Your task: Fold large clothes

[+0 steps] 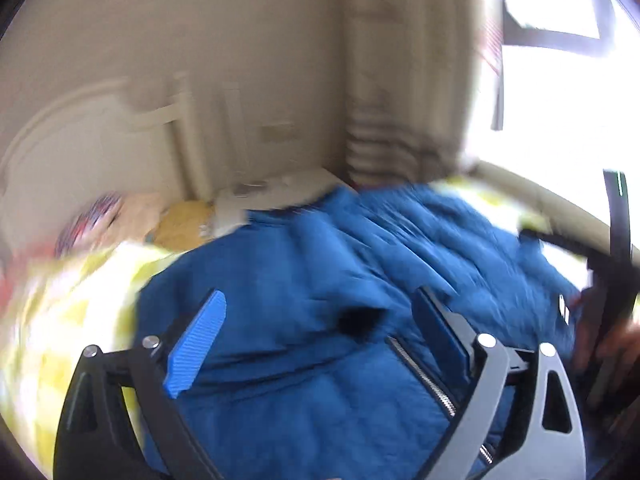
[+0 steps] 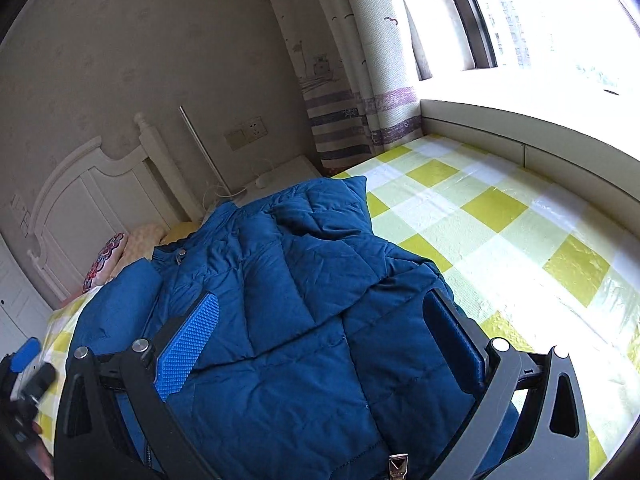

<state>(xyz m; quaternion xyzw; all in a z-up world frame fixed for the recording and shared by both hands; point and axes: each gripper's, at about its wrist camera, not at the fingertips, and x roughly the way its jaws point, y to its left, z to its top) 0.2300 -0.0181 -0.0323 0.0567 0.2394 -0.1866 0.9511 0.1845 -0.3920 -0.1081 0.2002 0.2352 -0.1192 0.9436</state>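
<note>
Bed point(image 2: 496, 216) carries everything: yellow-green and white checked cover, slightly crinkled. Left hand-held gripper point(image 1: 324, 340) has jaws apart, ribbed blue pads, nothing between them, above the blue quilted jacket point(image 1: 320, 264); metal zipper point(image 1: 424, 376) runs diagonally near its right finger. That view is motion-blurred. Right hand-held gripper point(image 2: 320, 332) also spread wide over the jacket, puffy stitched panels, lying rumpled across the bed. Past it: embroidered pillow point(image 2: 106, 260), white headboard point(image 2: 80, 200), wall socket point(image 2: 246, 133), striped curtain point(image 2: 352, 92), bright window point(image 2: 552, 20).
</note>
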